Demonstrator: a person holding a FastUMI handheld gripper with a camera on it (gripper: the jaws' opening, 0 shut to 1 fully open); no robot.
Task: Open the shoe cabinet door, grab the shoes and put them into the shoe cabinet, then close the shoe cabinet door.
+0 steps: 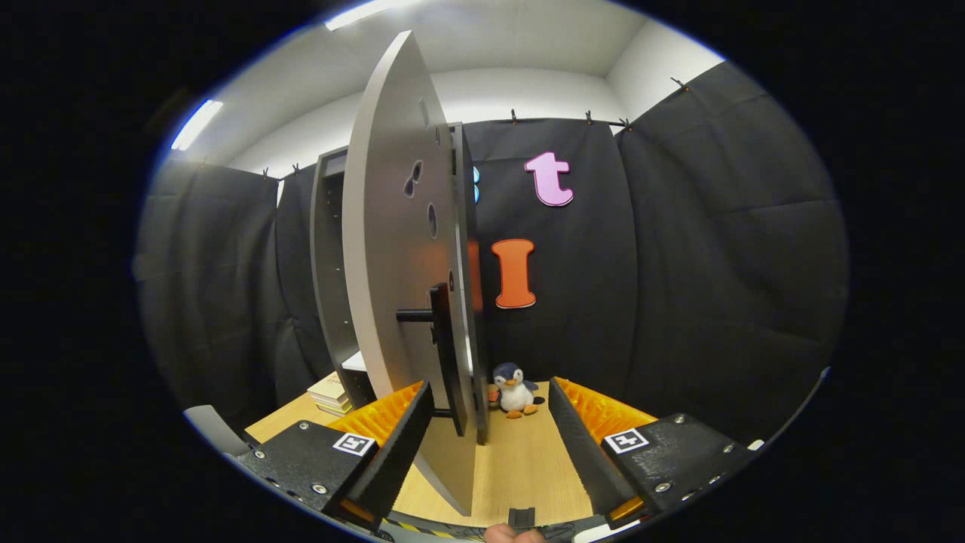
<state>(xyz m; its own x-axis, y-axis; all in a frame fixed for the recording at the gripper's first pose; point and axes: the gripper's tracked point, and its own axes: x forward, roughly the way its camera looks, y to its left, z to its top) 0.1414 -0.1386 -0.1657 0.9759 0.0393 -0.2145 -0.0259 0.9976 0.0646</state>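
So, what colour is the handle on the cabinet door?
Black, seen best in the gripper view: the handle on the grey cabinet door.

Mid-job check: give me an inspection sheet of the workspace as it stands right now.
Surface: wooden tabletop, bare between the fingers.
Job's things: shoe cabinet with door swung open, edge toward the camera; black handle on it; shoes: nothing seen.
Clutter: plush penguin beyond the fingers; stacked books beside the cabinet.
Grippers: gripper open, door edge and handle between the fingers, not clamped.
Cables: nothing seen.
Surroundings: black cloth wall, white ceiling.
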